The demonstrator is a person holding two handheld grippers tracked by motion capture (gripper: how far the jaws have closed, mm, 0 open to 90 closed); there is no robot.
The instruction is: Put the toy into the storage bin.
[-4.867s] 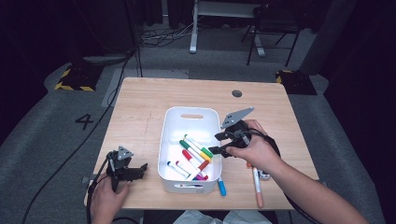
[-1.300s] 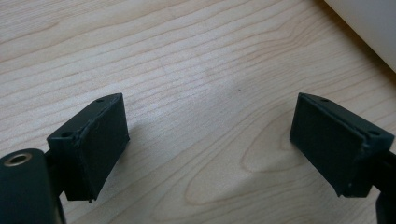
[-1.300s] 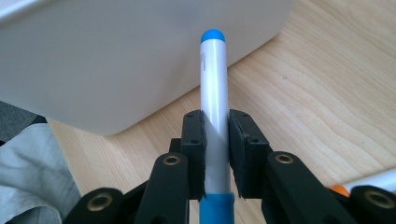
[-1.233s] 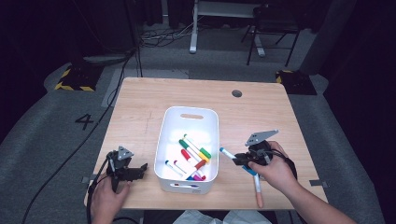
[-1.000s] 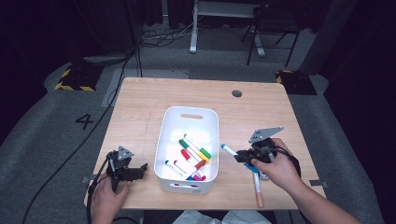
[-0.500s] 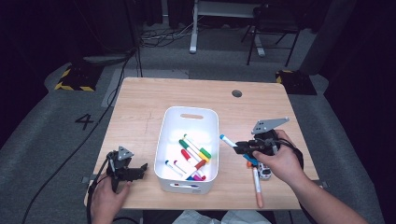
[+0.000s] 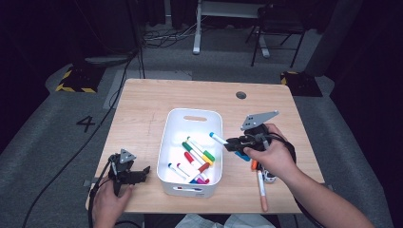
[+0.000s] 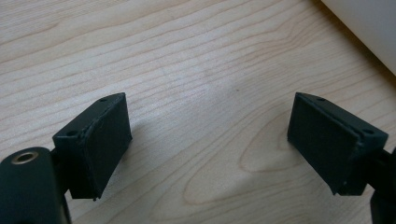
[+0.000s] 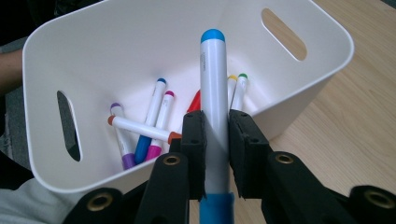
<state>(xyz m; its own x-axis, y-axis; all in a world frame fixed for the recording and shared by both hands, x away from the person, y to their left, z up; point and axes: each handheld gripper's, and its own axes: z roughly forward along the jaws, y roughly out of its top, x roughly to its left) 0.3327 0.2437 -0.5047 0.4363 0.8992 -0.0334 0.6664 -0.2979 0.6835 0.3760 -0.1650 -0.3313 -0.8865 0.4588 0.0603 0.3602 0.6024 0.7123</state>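
Observation:
My right gripper (image 7: 232, 143) is shut on a white marker with blue ends (image 7: 218, 138), held above the table just right of the white bin (image 7: 190, 114). In the right gripper view the marker (image 9: 214, 88) stands pinched between the pads, its tip pointing over the bin's wall (image 9: 140, 42). Several coloured markers (image 7: 197, 156) lie inside the bin. My left gripper (image 7: 139, 173) rests on the table at the front left. Its jaws stand wide apart, with bare wood and nothing else between the pads (image 8: 100, 140); they have just been closing a little.
Loose markers lie on the table by the right hand, one long pale one (image 7: 262, 191) near the front edge and others (image 7: 254, 165) partly under the hand. A round cable hole (image 7: 241, 95) sits at the back right. The bin's corner (image 8: 369, 28) is near the left gripper.
My right gripper has risen with the blue-ended marker and moved left and away from the front edge, toward the bin's right rim. The left hand has stayed where it was.

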